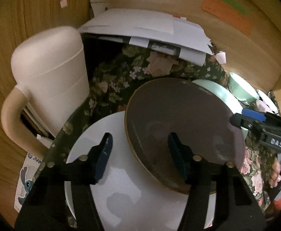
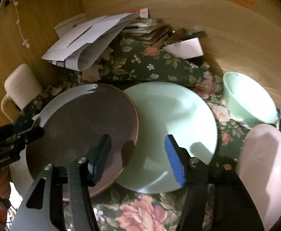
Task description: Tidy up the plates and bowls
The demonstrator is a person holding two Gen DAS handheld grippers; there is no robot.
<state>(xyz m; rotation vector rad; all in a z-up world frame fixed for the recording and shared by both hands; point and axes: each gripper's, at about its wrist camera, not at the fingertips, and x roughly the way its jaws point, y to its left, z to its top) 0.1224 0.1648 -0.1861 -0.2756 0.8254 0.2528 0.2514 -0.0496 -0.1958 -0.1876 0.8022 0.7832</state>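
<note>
A: So, your left gripper (image 1: 140,154) is part open with nothing pinched. One finger hangs over the white plate (image 1: 121,182), the other over the brown plate (image 1: 179,119), and the brown plate's left rim runs up between them. I see no pad pressing on that rim.

B: And the right one?

A: Your right gripper (image 2: 138,157) stands the same way, half spread and empty. Its left finger is over the brown plate (image 2: 79,123), its right finger over the green plate (image 2: 175,115). The brown plate's right rim lies between them, untouched as far as I can see.

B: How do the plates sit against the brown plate?

A: It is the top one. Its left side overlaps the white plate and its right side overlaps the green plate. In your left view the right gripper (image 1: 236,120) reaches in at the brown plate's right edge; in your right view the left gripper (image 2: 31,129) sits at its left edge.

B: Bowls?

A: A green bowl (image 2: 250,100) stands right of the green plate, well apart from the brown plate. A pink bowl (image 2: 267,165) lies nearer you on that same side, just right of your right gripper.

B: Anything else around?

A: Everything rests on a floral cloth (image 2: 140,211). Behind the brown plate lies a heap of papers (image 1: 140,30), and to its left stands a cream jug (image 1: 50,73) with its handle facing you.
</note>
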